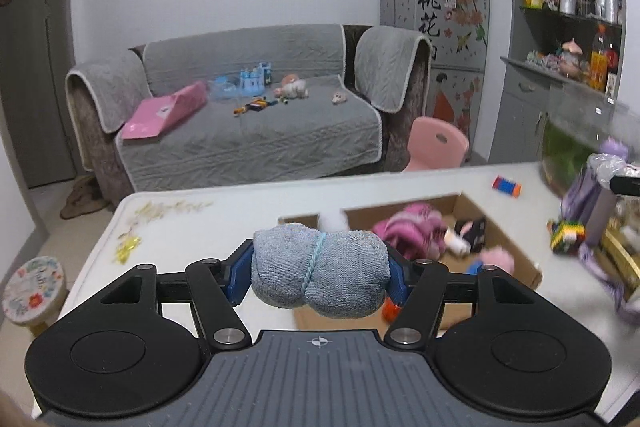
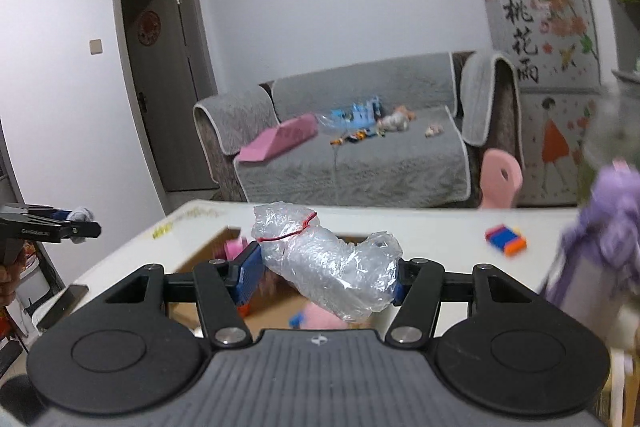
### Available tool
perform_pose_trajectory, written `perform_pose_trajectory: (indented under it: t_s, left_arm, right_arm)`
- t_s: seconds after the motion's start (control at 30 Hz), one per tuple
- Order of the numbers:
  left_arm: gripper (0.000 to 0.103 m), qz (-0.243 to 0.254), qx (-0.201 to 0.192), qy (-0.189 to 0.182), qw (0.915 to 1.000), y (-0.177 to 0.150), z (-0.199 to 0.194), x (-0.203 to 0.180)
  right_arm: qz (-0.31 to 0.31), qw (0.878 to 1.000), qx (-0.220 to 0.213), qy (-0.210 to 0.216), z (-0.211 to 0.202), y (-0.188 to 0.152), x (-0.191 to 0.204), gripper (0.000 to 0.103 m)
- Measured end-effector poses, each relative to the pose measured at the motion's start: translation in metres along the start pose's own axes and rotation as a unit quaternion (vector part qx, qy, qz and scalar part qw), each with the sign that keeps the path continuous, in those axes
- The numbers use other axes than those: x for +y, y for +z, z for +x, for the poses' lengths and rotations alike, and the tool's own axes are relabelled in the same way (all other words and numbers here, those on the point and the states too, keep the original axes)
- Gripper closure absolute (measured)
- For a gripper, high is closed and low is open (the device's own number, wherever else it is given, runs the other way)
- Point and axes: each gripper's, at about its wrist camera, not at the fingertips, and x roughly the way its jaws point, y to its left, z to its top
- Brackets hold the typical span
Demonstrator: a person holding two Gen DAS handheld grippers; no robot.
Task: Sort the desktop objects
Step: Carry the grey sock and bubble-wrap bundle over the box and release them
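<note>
My left gripper point(image 1: 320, 277) is shut on a grey-blue rolled cloth bundle point(image 1: 320, 269) tied with a blue string, held above the white table point(image 1: 192, 231), just left of the open cardboard box point(image 1: 516, 251). The box holds pink plush toys point(image 1: 412, 229) and small dolls. My right gripper point(image 2: 324, 277) is shut on a crumpled clear plastic bag point(image 2: 332, 263) tied with a red band, held over the same box point(image 2: 208, 247). The left gripper also shows in the right wrist view point(image 2: 76, 225) at far left.
A small orange-blue block toy point(image 1: 507, 186) point(image 2: 505, 239) lies on the table beyond the box. A purple plush bag point(image 1: 592, 203) point(image 2: 592, 251) and a colourful toy point(image 1: 566, 235) stand at the right. A fish tank point(image 1: 572, 143), a pink chair point(image 1: 436, 145) and a sofa point(image 1: 248, 107) lie behind.
</note>
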Motion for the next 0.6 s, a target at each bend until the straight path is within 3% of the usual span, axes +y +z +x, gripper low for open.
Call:
perform_pose_trajectory:
  t_s: [0.3,0.5,0.6]
  left_arm:
    - [0.034,0.009,0.022,-0.011,0.9997,0.050,0.071,-0.014]
    - [0.034,0.022,0.056,-0.006,0.9982,0.050,0.125,-0.018]
    - [0.034,0.005,0.080,-0.018,0.9966,0.042,0.152,-0.013]
  right_arm:
    - [-0.004,1.000,0.020,0.012,0.063,0.037,0.001,0.048]
    - [-0.001,0.998,0.064,0.000,0.109,0.030,-0.007,0.048]
    - [0.002,0.996,0.089,-0.010,0.132,0.024,-0.014,0.048]
